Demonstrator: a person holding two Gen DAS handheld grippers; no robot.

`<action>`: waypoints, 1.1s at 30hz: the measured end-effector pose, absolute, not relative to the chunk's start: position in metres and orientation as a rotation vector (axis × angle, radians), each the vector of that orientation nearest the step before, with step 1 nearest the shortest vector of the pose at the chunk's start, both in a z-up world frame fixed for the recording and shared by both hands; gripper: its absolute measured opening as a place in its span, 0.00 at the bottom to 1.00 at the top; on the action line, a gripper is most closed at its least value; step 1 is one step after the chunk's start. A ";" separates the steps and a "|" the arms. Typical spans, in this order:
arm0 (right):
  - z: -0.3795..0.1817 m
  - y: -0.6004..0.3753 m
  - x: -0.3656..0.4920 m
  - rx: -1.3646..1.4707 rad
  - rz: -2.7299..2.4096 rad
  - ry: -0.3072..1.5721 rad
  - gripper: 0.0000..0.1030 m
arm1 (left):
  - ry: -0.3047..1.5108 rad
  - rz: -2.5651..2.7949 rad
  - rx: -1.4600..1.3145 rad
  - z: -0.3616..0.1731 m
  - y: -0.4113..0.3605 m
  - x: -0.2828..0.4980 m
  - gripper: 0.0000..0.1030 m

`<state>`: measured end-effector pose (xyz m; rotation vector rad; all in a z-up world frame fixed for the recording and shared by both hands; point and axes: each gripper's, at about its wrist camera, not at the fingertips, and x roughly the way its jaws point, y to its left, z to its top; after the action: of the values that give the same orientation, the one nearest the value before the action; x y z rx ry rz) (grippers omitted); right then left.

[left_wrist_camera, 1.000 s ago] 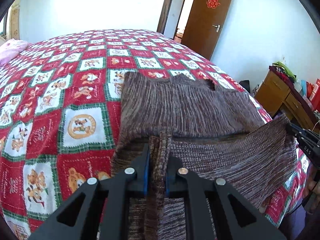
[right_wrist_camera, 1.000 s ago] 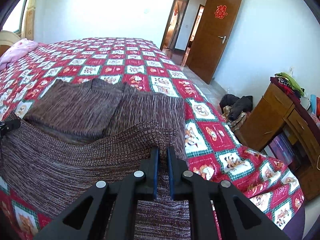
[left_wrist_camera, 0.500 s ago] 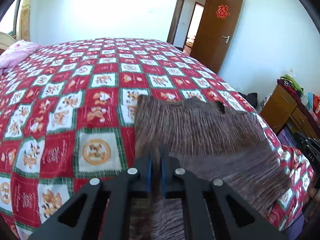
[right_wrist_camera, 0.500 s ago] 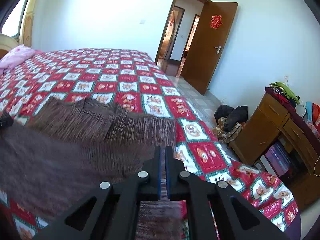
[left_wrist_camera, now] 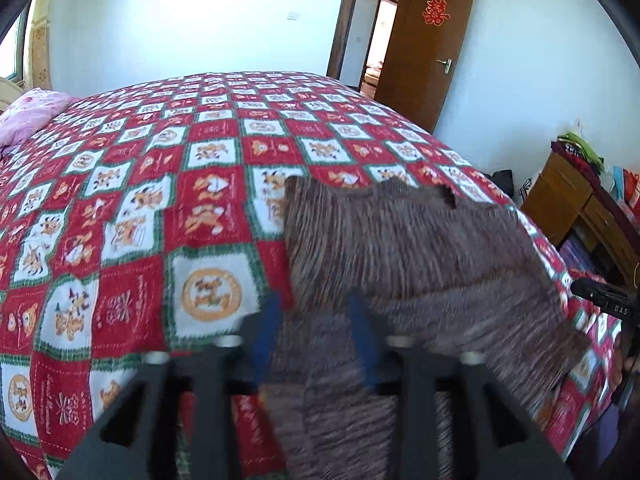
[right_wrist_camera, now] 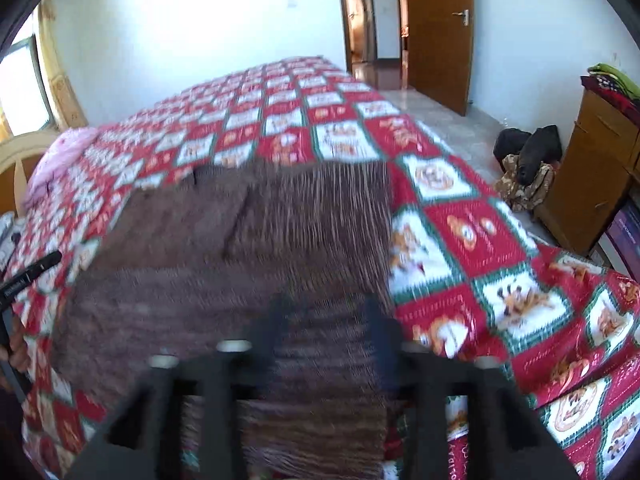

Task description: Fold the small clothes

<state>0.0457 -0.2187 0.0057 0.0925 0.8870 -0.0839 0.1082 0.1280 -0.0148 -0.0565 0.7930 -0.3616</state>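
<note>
Left wrist, left gripper [left_wrist_camera: 316,336] opening, sweater [left_wrist_camera: 400,248] between

A red double-happiness character [left_wrist_camera: 436,12] is stuck on the open brown door [left_wrist_camera: 424,80]. White letters "DAS" [left_wrist_camera: 620,310] stand on the black body of the right tool [left_wrist_camera: 604,300], at the edge of the left wrist view. On the bedspread [right_wrist_camera: 480,240], a red strip near the lower edge reads "HOLIDAY" [right_wrist_camera: 456,462]. Other print on the quilt squares is too blurred to read.
</note>
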 end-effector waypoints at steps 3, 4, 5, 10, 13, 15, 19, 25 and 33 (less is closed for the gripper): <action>-0.006 -0.211 0.056 0.043 -0.083 0.914 0.60 | 0.812 -0.370 -0.074 -0.024 0.135 0.104 0.59; -0.009 -0.210 0.062 0.033 -0.094 0.924 0.60 | 0.824 -0.364 -0.077 -0.027 0.136 0.104 0.59; -0.013 -0.207 0.070 0.022 -0.096 0.934 0.60 | 0.833 -0.359 -0.082 -0.030 0.137 0.104 0.59; -0.034 -0.193 0.099 -0.121 -0.123 0.993 0.59 | 0.896 -0.356 -0.065 -0.047 0.128 0.112 0.59; -0.038 -0.190 0.101 -0.117 -0.097 1.000 0.37 | 0.904 -0.344 -0.047 -0.054 0.122 0.116 0.59; -0.033 -0.187 0.096 -0.141 -0.105 0.983 0.14 | 0.904 -0.318 -0.034 -0.057 0.123 0.118 0.59; -0.018 -0.180 0.080 -0.174 -0.125 0.916 0.08 | 0.922 -0.319 -0.111 -0.063 0.132 0.121 0.56; 0.000 -0.172 0.060 -0.129 -0.140 0.823 0.08 | 0.848 -0.304 -0.055 -0.055 0.125 0.105 0.11; 0.014 -0.171 0.039 -0.100 -0.174 0.749 0.08 | 0.765 -0.318 -0.093 -0.034 0.126 0.086 0.10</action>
<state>0.0386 -0.1706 0.0139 -0.0996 0.7490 -0.1739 0.0861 0.1257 -0.0339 -0.0934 0.7655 -0.3181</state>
